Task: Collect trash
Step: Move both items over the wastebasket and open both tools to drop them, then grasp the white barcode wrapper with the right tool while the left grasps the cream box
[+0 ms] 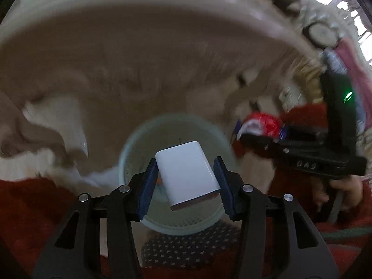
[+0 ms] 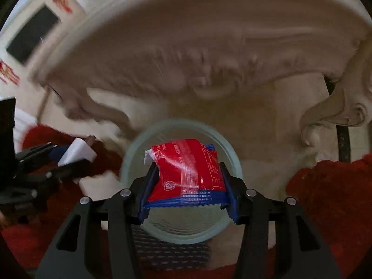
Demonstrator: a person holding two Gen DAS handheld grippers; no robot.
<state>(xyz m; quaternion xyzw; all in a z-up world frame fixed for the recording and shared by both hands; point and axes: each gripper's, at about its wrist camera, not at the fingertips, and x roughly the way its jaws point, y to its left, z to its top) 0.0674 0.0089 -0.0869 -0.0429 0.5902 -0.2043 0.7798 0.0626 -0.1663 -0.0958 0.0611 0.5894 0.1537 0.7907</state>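
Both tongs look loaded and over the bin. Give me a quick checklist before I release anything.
1. Left tongs shut on the white charger block: ok, held between both pads.
2. Right tongs shut on the red snack wrapper: ok.
3. Pale round bin lies behind the charger block in the left wrist view: ok.
4. Bin rim frames the wrapper in the right wrist view: ok.
5. Height above the bin opening: cannot tell, the views are blurred.
6. Is the charger block trash at all? Cannot tell; it looks intact, so confirm before dropping.
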